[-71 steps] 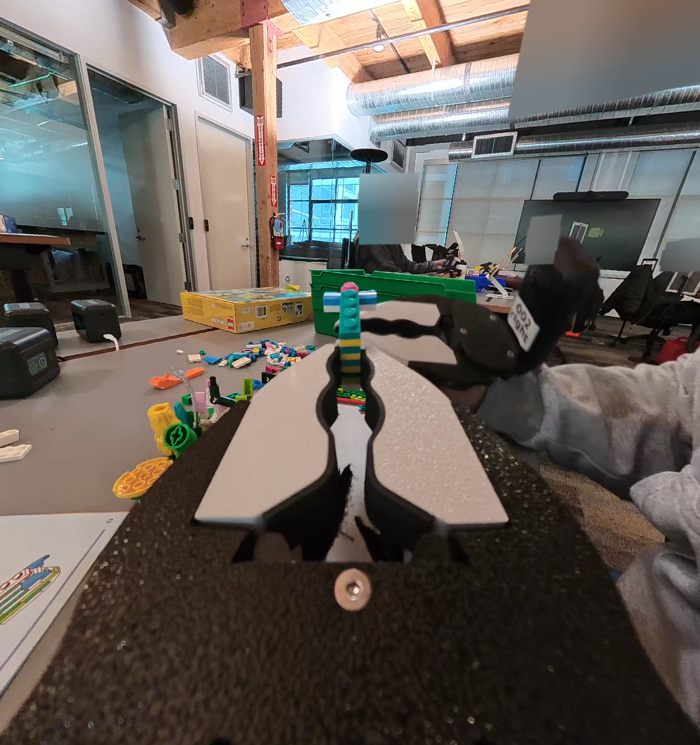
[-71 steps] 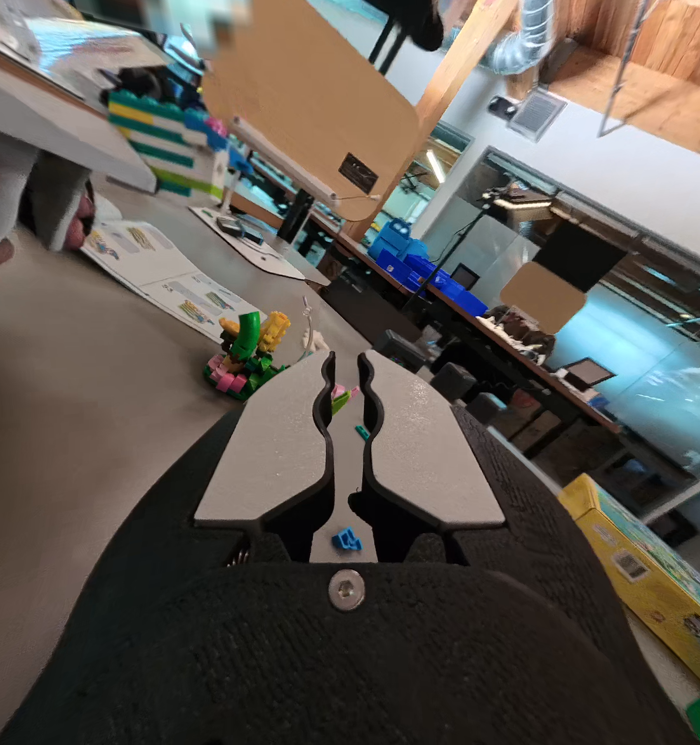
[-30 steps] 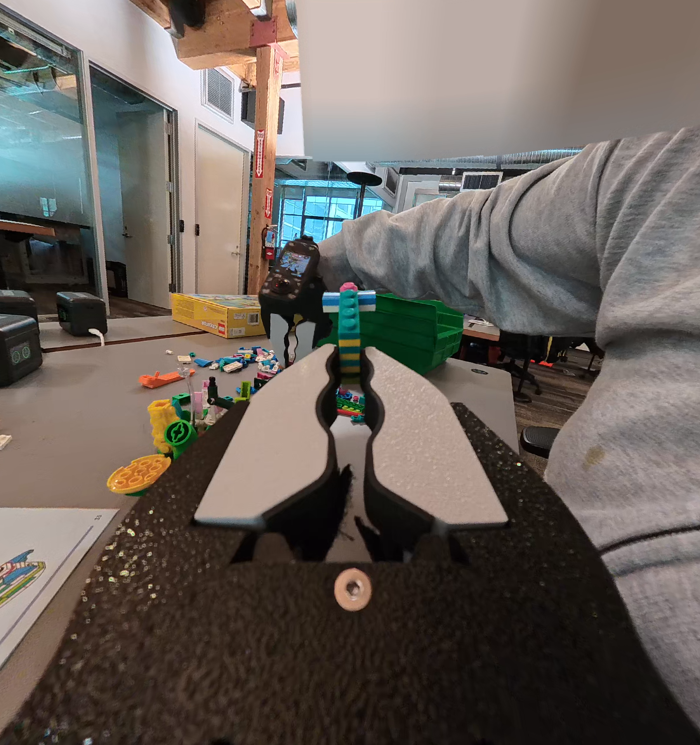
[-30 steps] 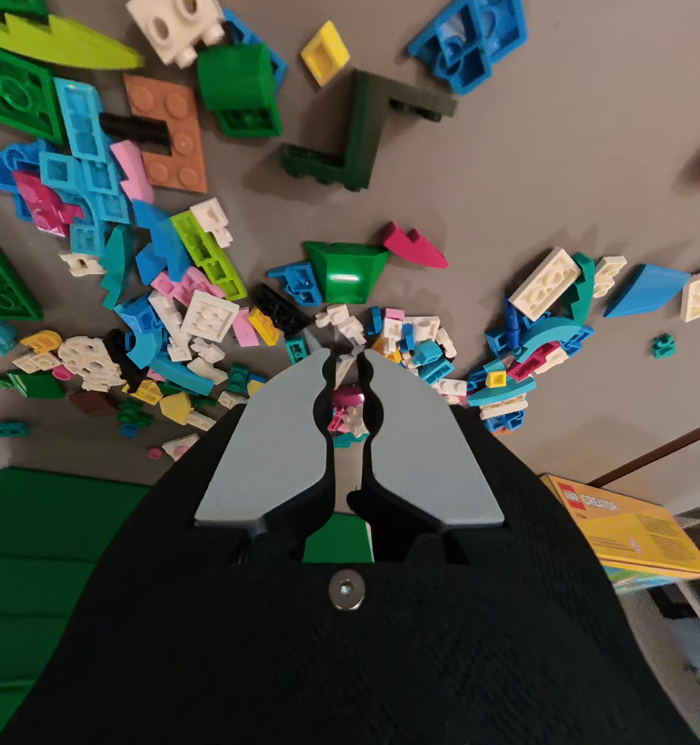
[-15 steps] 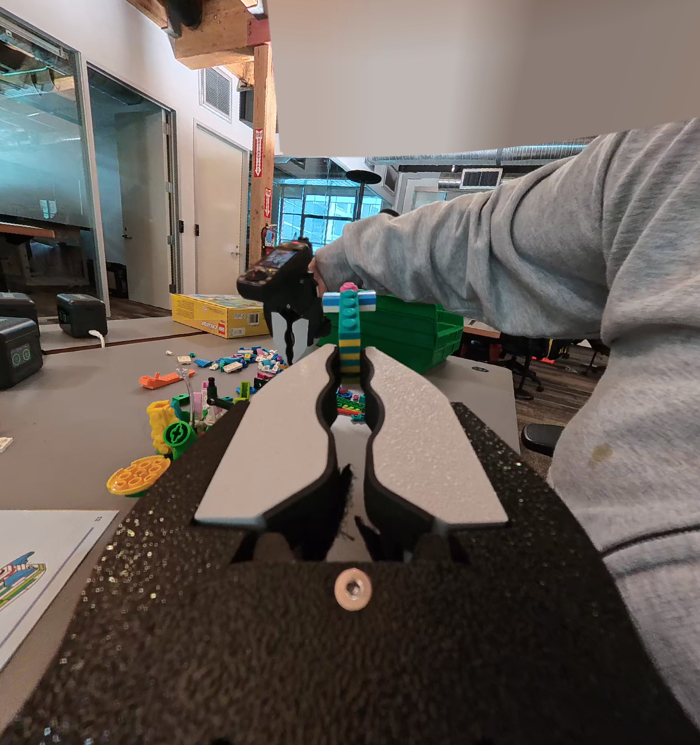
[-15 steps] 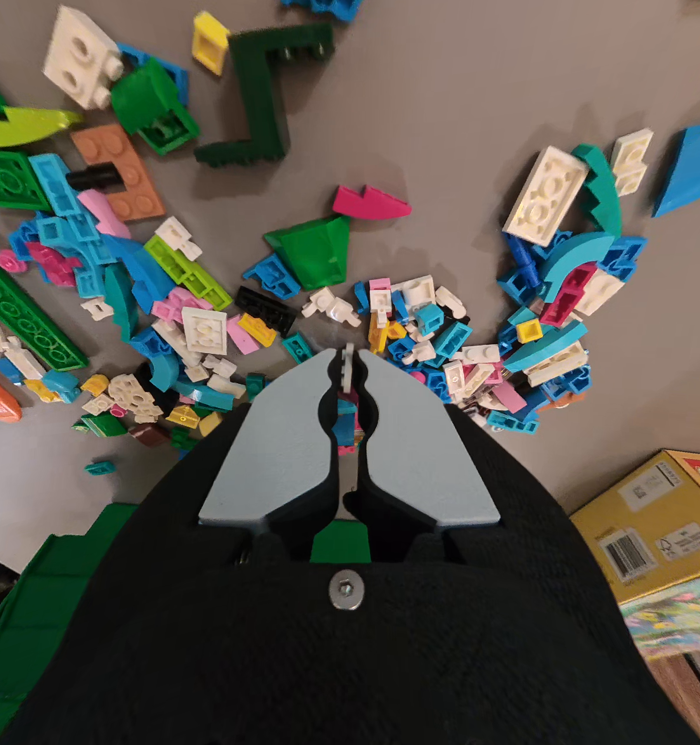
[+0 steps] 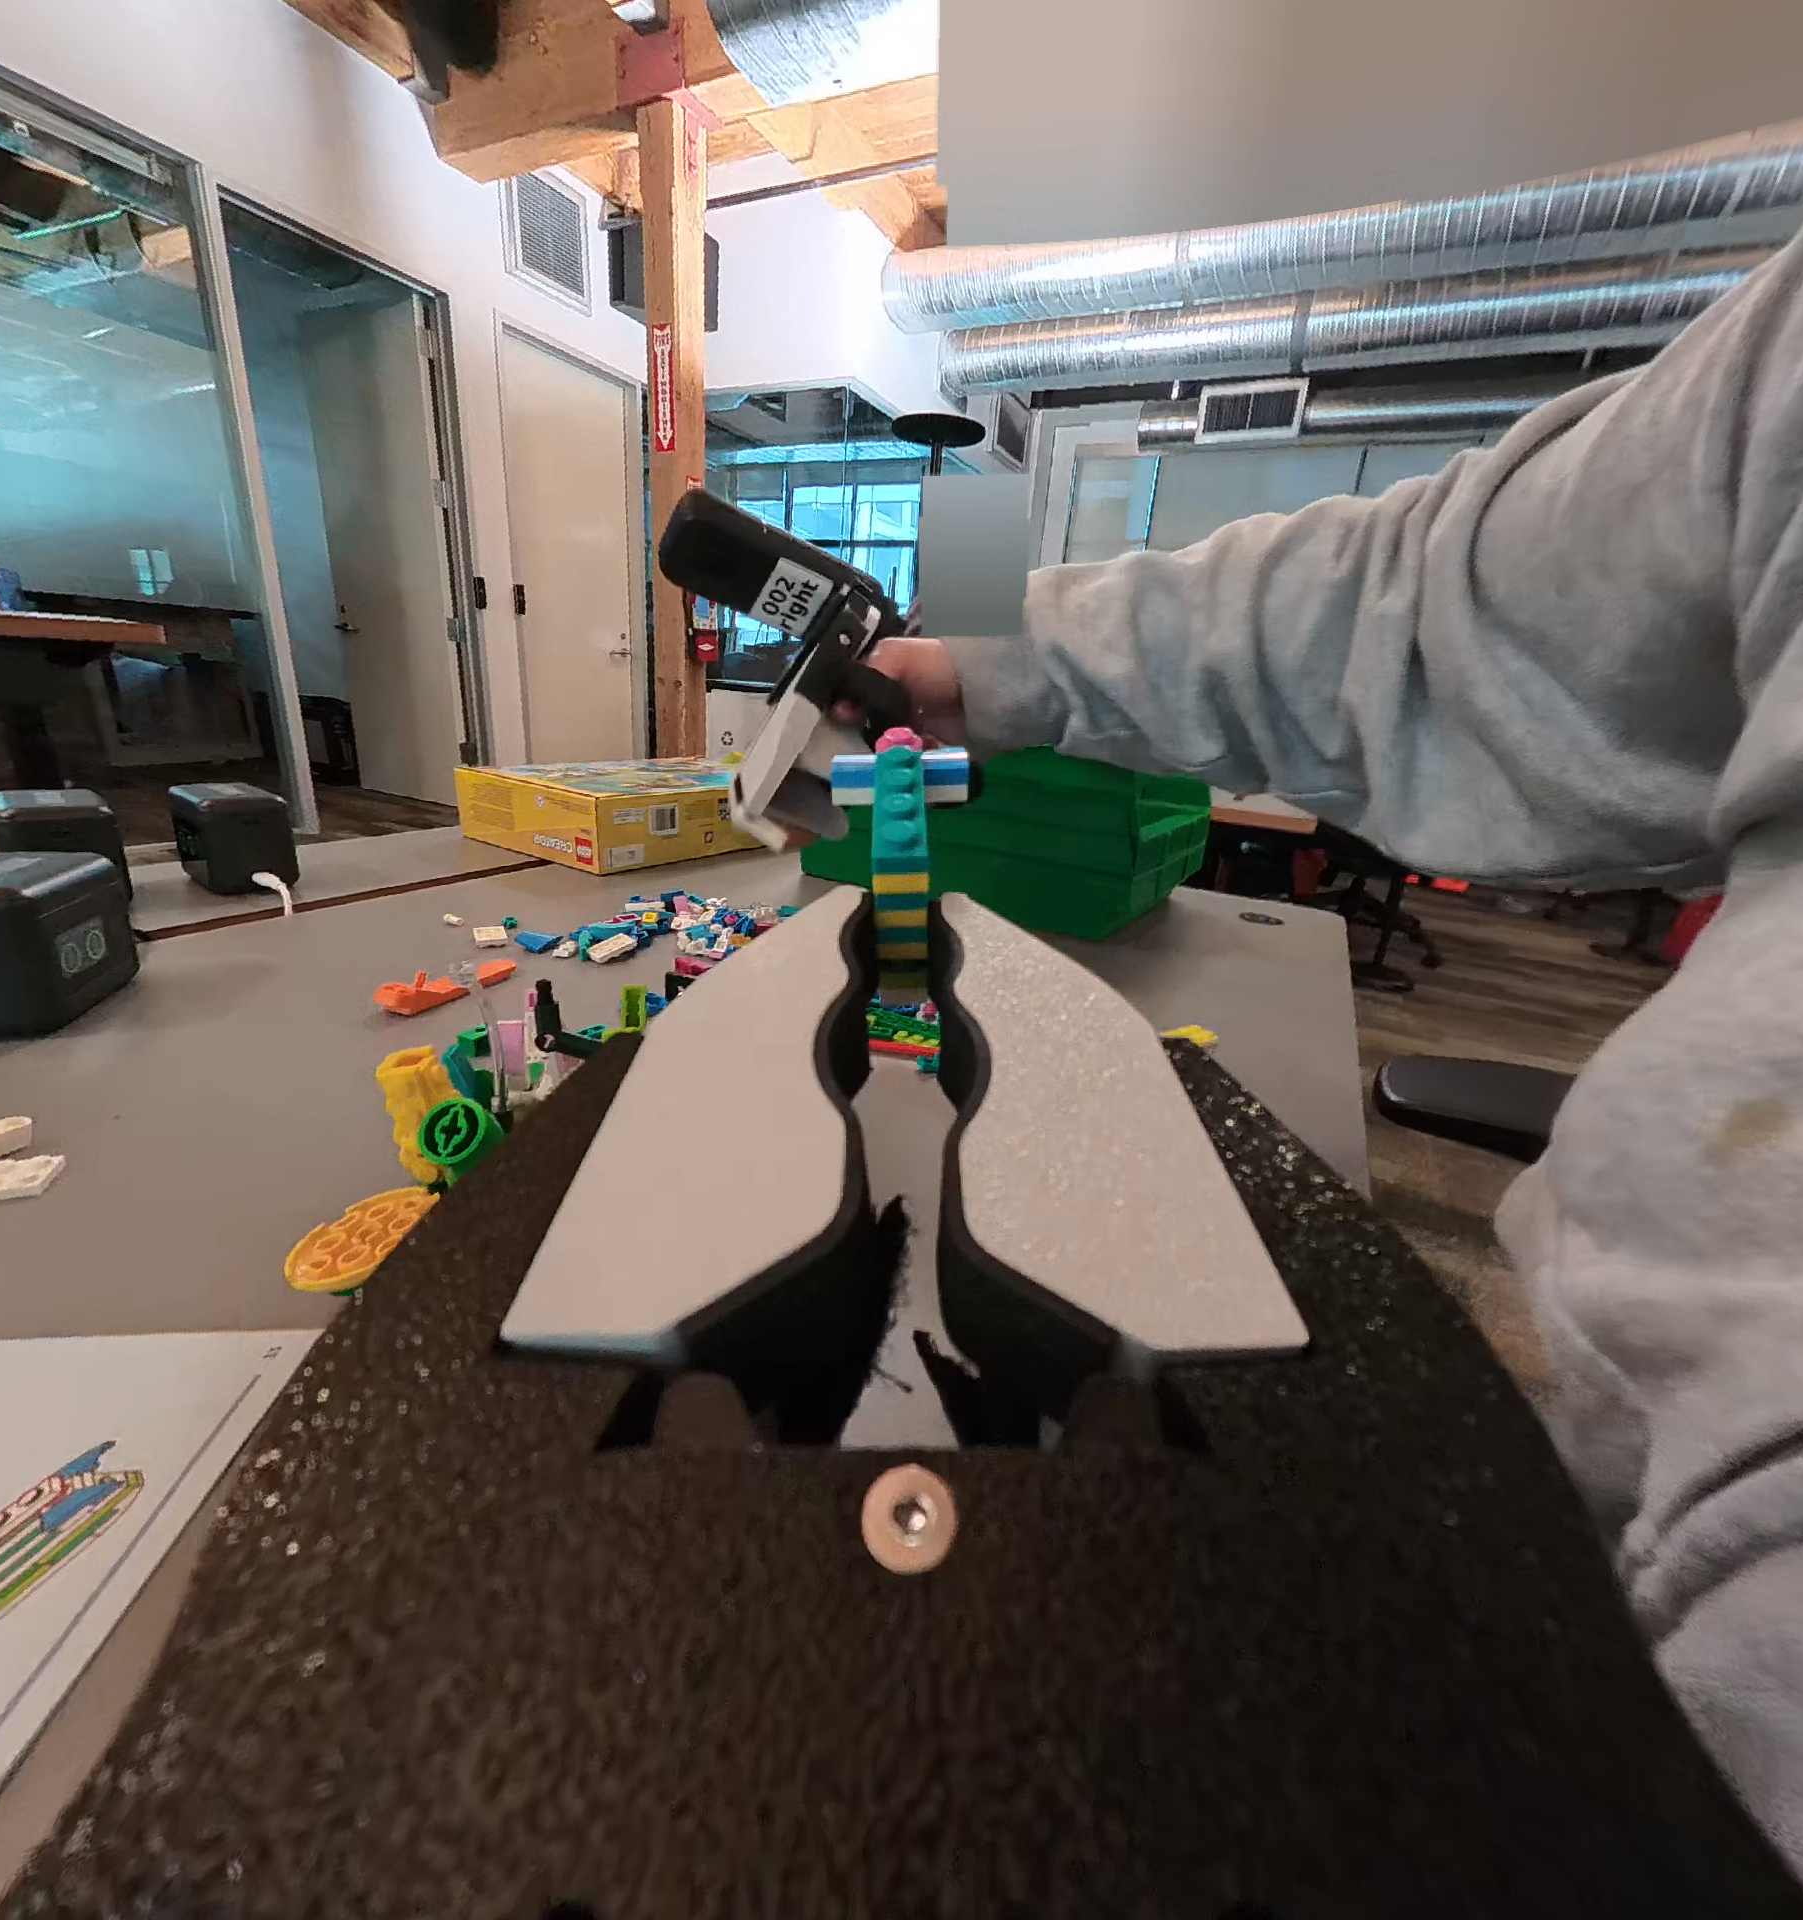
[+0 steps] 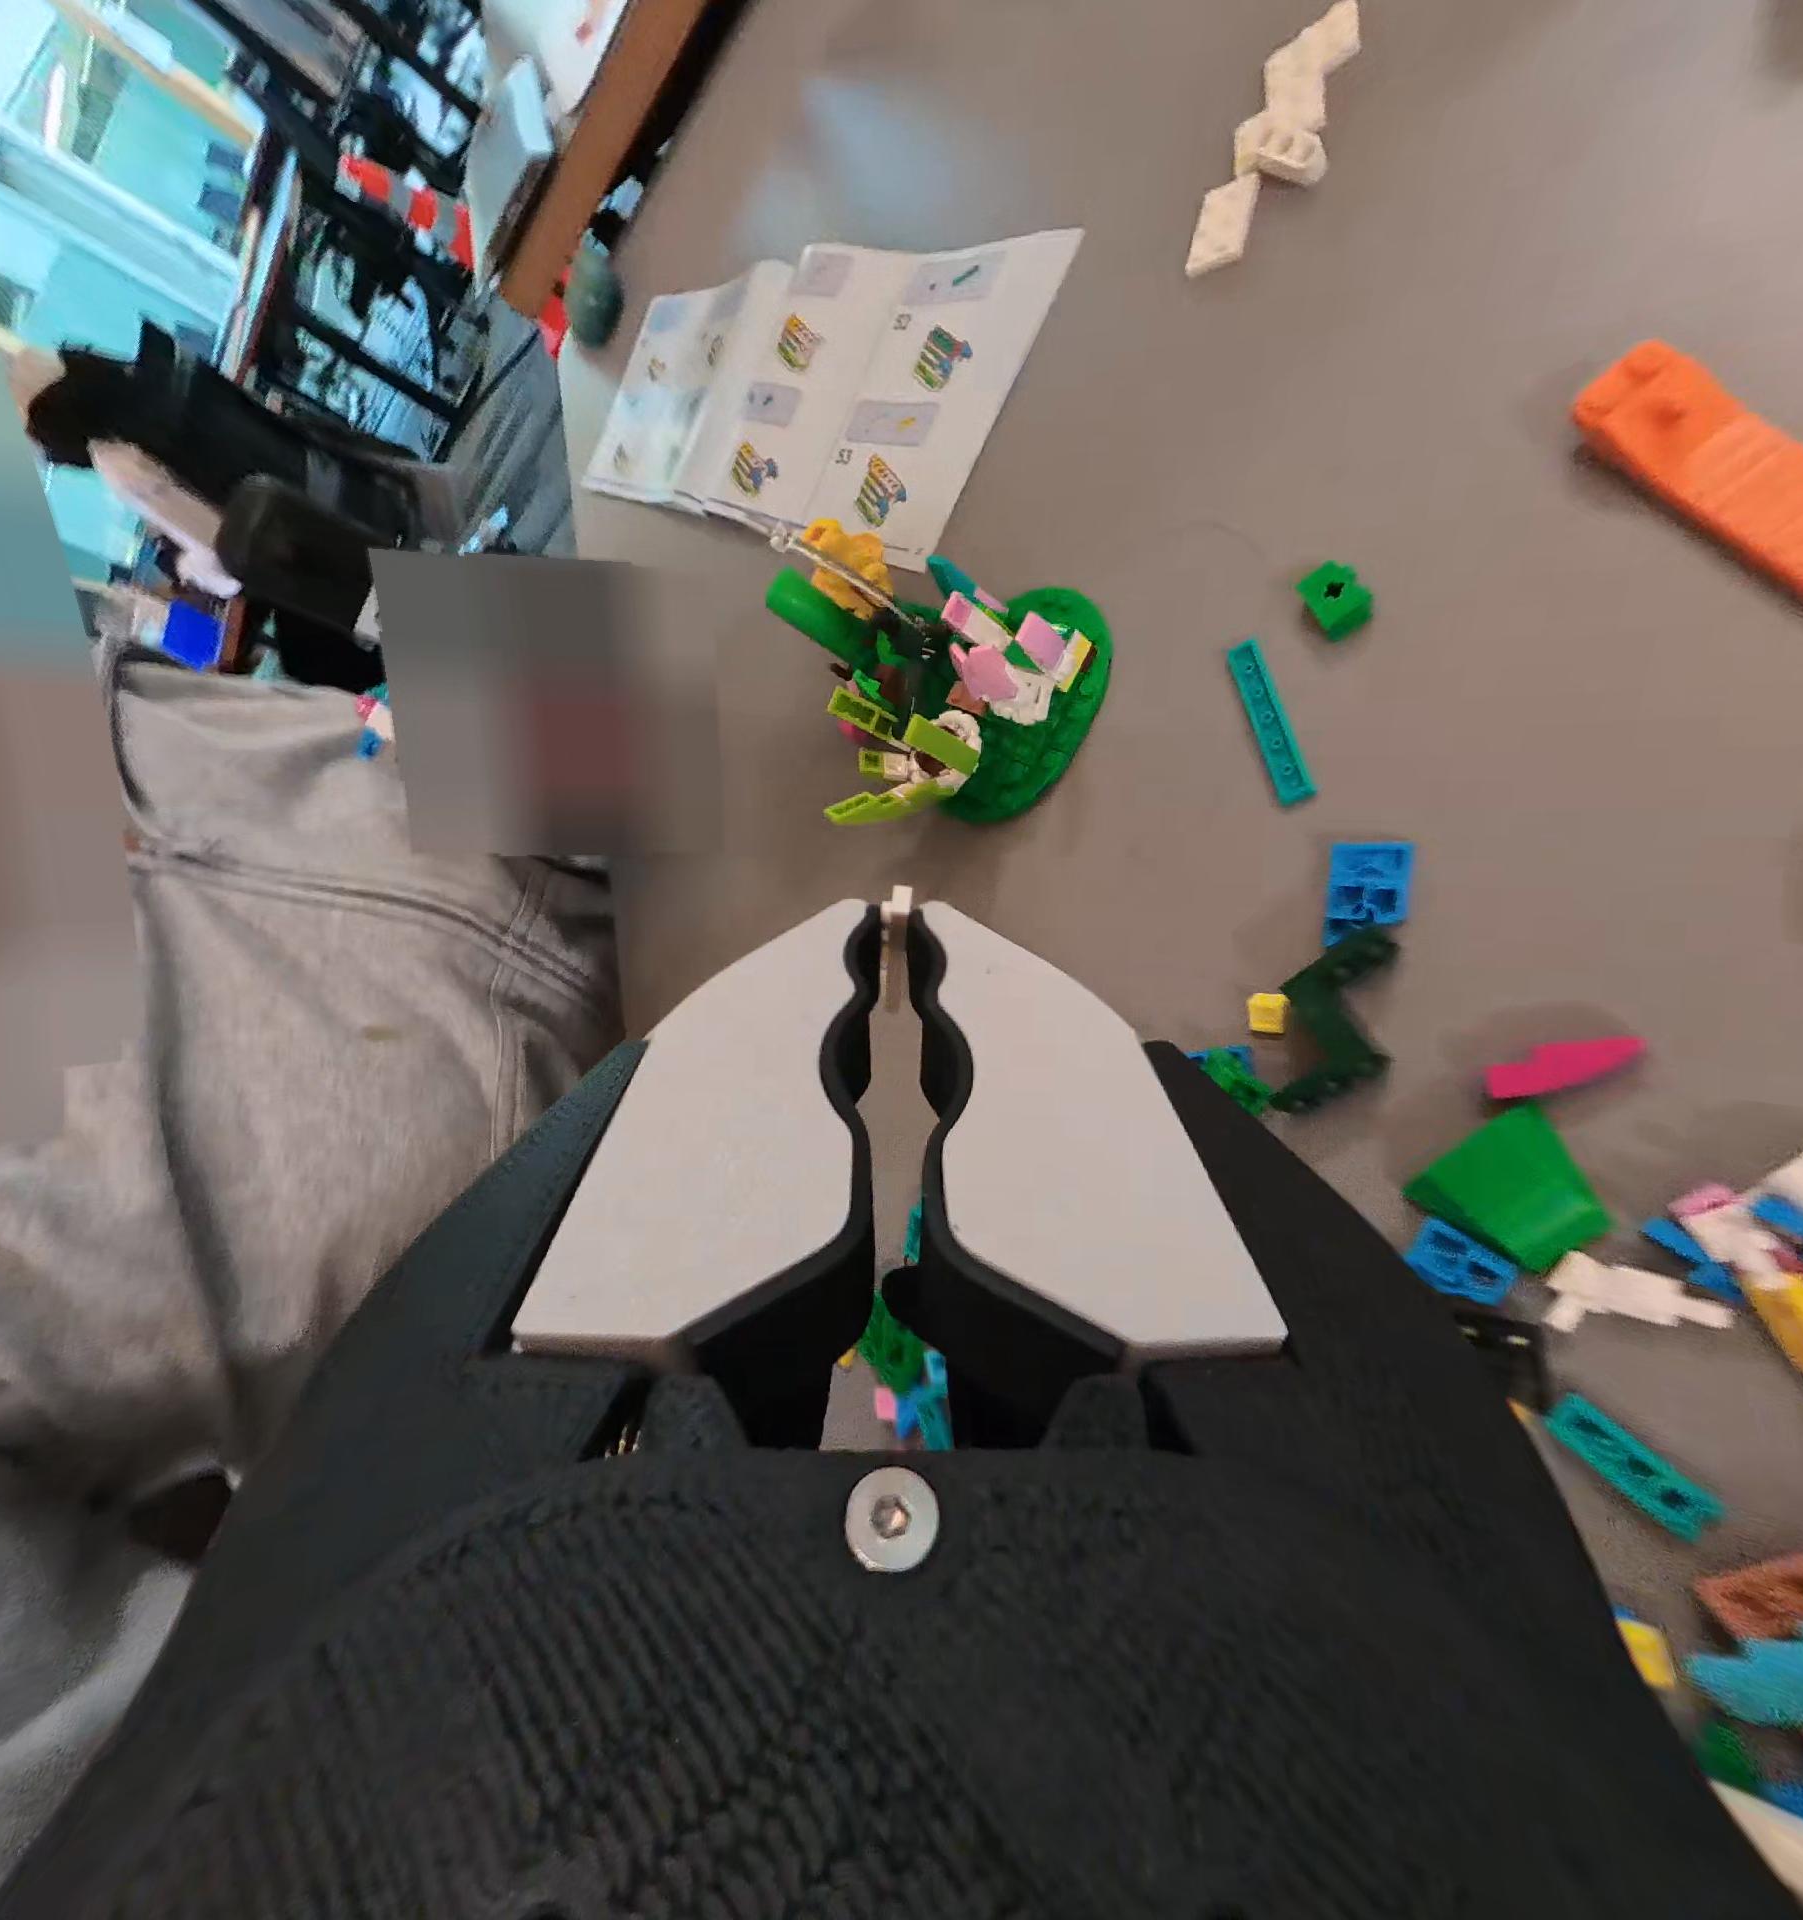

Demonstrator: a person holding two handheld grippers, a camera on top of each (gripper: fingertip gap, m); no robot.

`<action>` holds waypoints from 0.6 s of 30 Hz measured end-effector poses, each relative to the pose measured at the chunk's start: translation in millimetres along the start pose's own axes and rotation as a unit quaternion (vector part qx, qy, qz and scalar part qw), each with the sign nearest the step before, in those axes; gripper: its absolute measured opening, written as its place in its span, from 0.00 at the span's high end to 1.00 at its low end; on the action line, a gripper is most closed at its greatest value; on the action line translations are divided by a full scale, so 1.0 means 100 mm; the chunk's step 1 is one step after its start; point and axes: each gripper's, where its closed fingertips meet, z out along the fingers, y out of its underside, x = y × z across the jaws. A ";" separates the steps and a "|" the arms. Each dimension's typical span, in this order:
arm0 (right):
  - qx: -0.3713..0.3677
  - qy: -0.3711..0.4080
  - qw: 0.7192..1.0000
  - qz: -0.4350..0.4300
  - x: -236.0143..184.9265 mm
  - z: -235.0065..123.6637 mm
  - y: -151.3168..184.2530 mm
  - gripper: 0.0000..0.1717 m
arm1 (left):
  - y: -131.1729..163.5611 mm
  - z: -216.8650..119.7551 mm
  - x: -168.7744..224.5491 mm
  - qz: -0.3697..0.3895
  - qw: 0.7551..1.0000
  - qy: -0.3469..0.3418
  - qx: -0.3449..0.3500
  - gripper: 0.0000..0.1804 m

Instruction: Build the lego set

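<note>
Right tongs (image 8: 895,914), a moment ago low over loose brick pile at far desk edge, now lifted clear, pinching thin white plate (image 8: 897,940) at tips. Left tongs (image 7: 902,920) unchanged, clamped on striped brick tower (image 7: 902,862), upright above desk (image 7: 201,1091). Green flower model (image 8: 990,696) sits ahead on desk, apart from plate.

Both tools (image 7: 899,914) (image 8: 897,914) clamped, loaded

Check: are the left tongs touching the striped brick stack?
Touching. The left wrist view shows the left tongs closed on the striped brick stack, both fingertips pressed against its sides with no gap.
</note>
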 end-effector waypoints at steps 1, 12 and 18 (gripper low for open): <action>0.003 0.015 1.000 0.017 0.00 0.08 0.03 0.98 | 0.01 0.00 0.01 0.006 1.000 0.000 -0.003 0.96; 0.066 0.112 0.986 0.101 -0.23 1.10 0.68 0.98 | -0.01 -0.03 -0.05 0.029 0.999 -0.035 0.001 0.96; 0.081 0.173 0.980 0.045 -0.21 1.12 0.88 0.98 | -0.01 -0.03 -0.03 0.033 0.999 -0.033 -0.002 0.96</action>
